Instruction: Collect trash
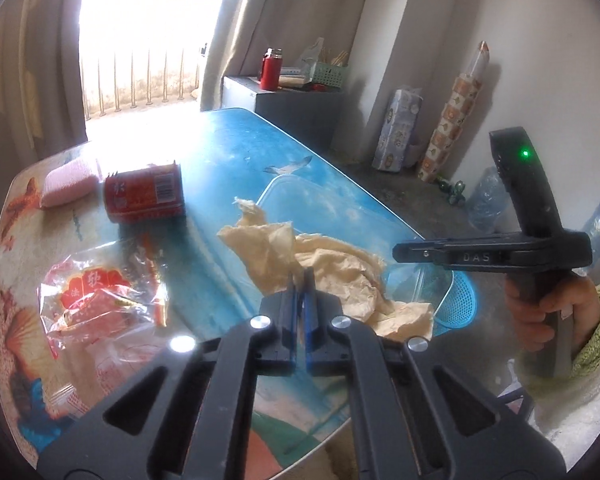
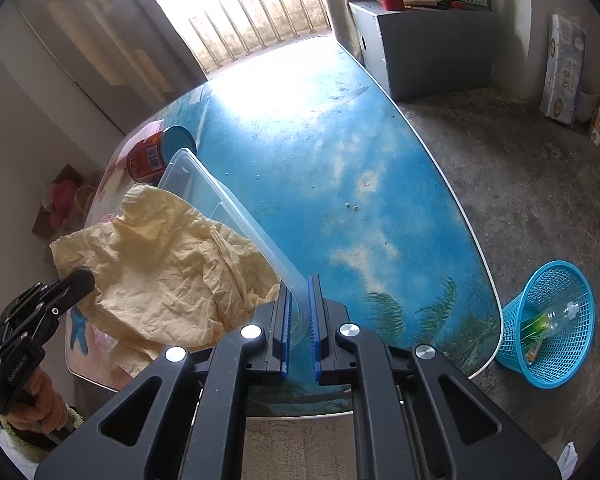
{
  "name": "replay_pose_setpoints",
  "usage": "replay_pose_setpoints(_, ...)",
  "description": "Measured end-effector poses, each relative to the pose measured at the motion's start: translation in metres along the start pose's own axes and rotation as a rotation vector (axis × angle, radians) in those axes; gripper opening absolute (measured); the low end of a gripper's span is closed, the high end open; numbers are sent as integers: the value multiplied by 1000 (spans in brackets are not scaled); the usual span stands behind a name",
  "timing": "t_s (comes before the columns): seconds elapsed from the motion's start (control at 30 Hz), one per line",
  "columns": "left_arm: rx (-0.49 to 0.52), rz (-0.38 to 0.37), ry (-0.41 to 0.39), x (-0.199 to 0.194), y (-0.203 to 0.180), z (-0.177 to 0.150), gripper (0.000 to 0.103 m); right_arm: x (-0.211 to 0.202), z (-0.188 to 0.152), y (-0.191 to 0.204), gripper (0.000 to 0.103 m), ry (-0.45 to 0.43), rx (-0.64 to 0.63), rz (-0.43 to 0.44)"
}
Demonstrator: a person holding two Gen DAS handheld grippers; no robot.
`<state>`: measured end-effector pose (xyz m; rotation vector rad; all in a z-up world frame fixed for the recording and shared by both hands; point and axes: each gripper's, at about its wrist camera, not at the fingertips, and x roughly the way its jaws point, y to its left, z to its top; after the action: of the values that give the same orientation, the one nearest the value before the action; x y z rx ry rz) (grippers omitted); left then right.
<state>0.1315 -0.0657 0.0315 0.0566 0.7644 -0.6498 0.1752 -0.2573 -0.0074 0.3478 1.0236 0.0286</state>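
My right gripper (image 2: 300,284) is shut on the rim of a clear plastic container (image 2: 224,208), tilted above the table; it also shows in the left wrist view (image 1: 304,200). Crumpled yellow paper (image 2: 168,264) lies in and over it. My left gripper (image 1: 303,280) is shut on that yellow paper (image 1: 332,264). A red can (image 1: 144,194) lies on its side on the table. A clear snack wrapper with red print (image 1: 96,296) lies at the left. A blue trash basket (image 2: 552,320) stands on the floor right of the table, holding a plastic bottle.
The table (image 2: 340,152) has a blue sky-and-beach print top. A pink sponge (image 1: 70,186) lies by the can. A grey cabinet (image 2: 432,48) with a red flask stands in the corner. Tissue packs (image 1: 398,130) lean on the wall.
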Motion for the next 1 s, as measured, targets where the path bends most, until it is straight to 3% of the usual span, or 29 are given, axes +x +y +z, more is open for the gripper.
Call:
replay_pose_setpoints(0.1,101,-31,40,9,-24,-1,1,-1,-1,-1,9,-6,10,11)
replay_pose_setpoints(0.23,160,-77,131,31,-38,-2,3,-1,-2,-2,9,-10,14,20)
replay_pose_setpoints(0.3,178,-102,182,42,-40,-3,18,-1,-3,-3,9,-9,18,22)
replay_pose_setpoints(0.37,169,-108,223,51,-37,-2,41,-1,-3,-5,9,-7,21,24)
replay_pose_setpoints(0.47,152,-144,279,62,-34,0,58,0,-2,-7,9,-6,26,30)
replay_pose_setpoints(0.57,136,-176,311,69,-33,2,66,0,-1,-8,10,-5,33,40)
replay_pose_setpoints(0.8,149,-134,391,91,-34,8,70,1,1,-10,10,-4,39,57)
replay_pose_setpoints(1.0,236,-19,476,110,-44,4,73,3,2,-14,11,6,59,95)
